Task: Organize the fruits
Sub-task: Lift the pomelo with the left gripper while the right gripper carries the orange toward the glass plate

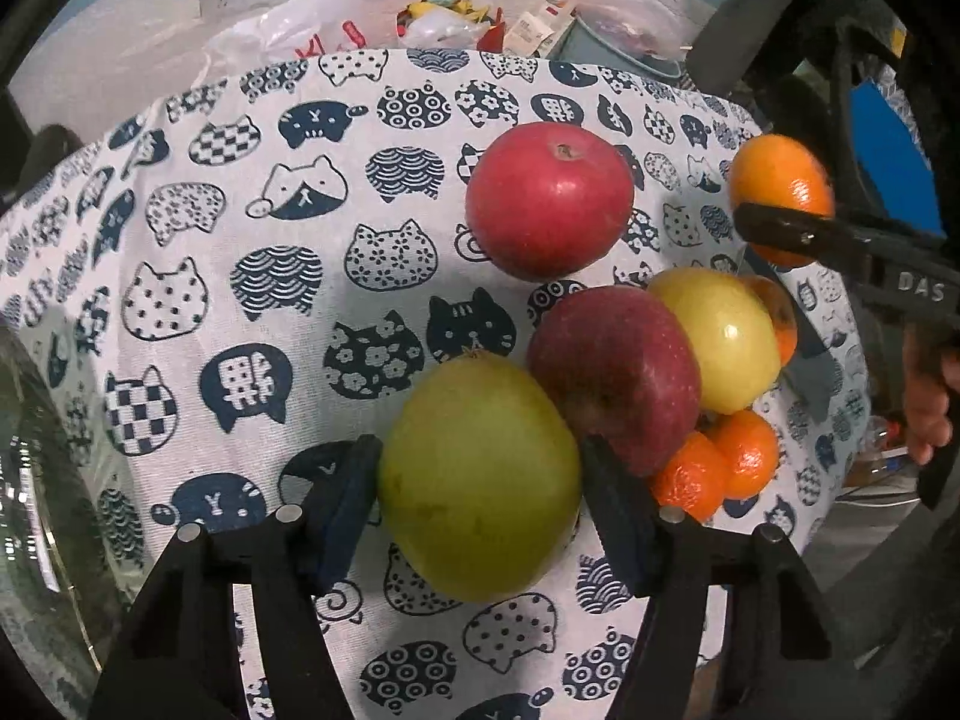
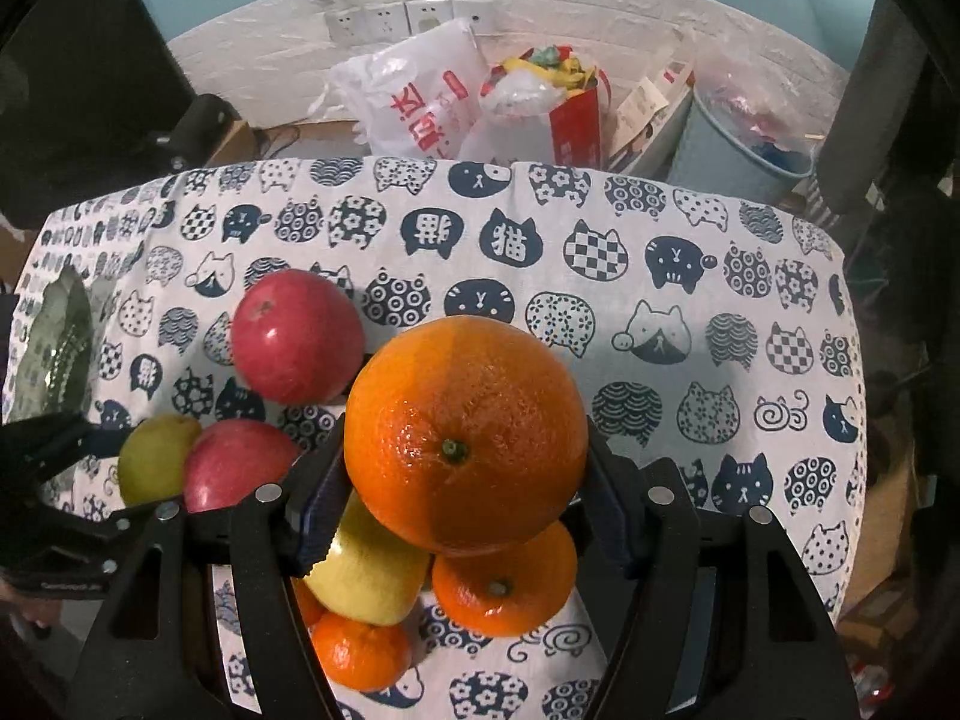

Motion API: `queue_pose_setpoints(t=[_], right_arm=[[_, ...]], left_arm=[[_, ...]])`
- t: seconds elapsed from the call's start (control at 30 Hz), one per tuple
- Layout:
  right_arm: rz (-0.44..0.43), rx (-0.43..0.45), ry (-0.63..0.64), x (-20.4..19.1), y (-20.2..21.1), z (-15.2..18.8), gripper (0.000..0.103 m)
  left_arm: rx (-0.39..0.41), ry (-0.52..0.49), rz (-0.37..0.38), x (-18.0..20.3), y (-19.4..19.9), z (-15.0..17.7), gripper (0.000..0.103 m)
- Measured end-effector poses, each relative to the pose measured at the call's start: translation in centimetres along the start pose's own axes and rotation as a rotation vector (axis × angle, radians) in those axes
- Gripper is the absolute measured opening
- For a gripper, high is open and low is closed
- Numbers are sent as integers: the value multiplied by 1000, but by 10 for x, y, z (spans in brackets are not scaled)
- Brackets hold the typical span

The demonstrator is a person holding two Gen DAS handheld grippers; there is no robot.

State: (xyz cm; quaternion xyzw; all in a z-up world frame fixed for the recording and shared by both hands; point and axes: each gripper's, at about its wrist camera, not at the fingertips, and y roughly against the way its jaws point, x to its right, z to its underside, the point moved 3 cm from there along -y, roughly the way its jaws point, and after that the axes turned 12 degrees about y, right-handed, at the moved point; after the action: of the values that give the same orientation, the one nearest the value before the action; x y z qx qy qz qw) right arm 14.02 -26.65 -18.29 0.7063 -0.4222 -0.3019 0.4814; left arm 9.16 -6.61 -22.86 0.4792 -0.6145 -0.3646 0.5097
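In the left wrist view, the left gripper [image 1: 480, 480] had its jaws squeezed on a green apple [image 1: 480, 474], near on the cat-print cloth [image 1: 240, 252] beside a dark red apple [image 1: 618, 372]. In the right wrist view, the right gripper [image 2: 465, 498] gripped a big orange [image 2: 465, 438] above a yellow apple [image 2: 366, 576] and small oranges [image 2: 504, 588].

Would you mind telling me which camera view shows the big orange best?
The right wrist view: the big orange fills its centre, clamped between the right gripper fingers. The left wrist view shows it only small at the edge, partly hidden.
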Motion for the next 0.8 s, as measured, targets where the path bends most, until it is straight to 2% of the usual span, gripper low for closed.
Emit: queue_pose_setpoints(t=[0.17, 0.47, 0.8], right_arm=[[7, 19, 13, -7, 11, 5, 69], [15, 67, 41, -22, 29, 5, 69], [8, 118, 64, -39, 49, 1, 69]], left_arm=[[30, -2, -32, -1, 8, 1, 68], [154, -28, -72, 1, 46, -3, 68], [260, -38, -82, 4, 88, -3, 68]])
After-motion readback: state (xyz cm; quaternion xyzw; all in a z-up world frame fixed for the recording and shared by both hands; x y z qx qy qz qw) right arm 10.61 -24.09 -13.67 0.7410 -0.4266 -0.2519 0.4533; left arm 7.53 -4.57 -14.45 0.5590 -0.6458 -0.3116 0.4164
